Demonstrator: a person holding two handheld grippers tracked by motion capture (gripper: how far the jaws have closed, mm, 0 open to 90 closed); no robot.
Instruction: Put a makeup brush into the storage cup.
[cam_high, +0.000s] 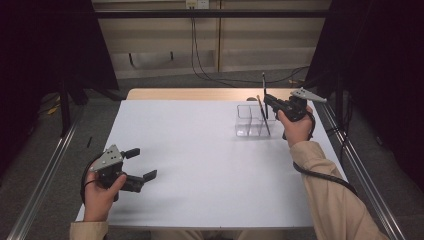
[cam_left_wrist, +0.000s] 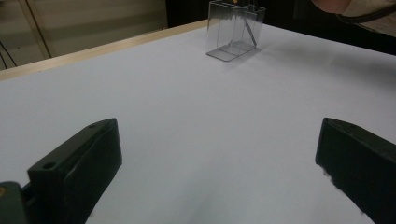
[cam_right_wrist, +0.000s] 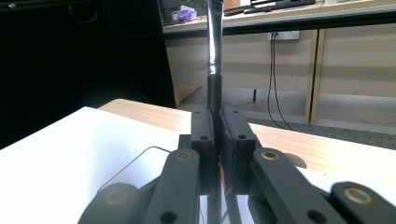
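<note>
My right gripper (cam_high: 268, 100) is at the table's far right, shut on a slim dark pen (cam_high: 263, 81) that stands upright between its jaws. In the right gripper view the gripper (cam_right_wrist: 218, 126) shows the pen (cam_right_wrist: 214, 42) rising straight above the pads. It hangs over the right end of a clear divided box (cam_high: 247, 120). A second dark stick (cam_high: 264, 117) leans inside that box. The left gripper view has the box (cam_left_wrist: 233, 30) far ahead. My left gripper (cam_high: 141, 164) rests low at the near left, open and holding nothing (cam_left_wrist: 217, 154).
The white tabletop (cam_high: 200, 160) has a bare wooden strip (cam_high: 200, 93) along its far edge. Metal rails (cam_high: 45, 175) run down both sides of the table. Cables (cam_high: 225, 77) lie on the floor behind, and dark curtains hang left and right.
</note>
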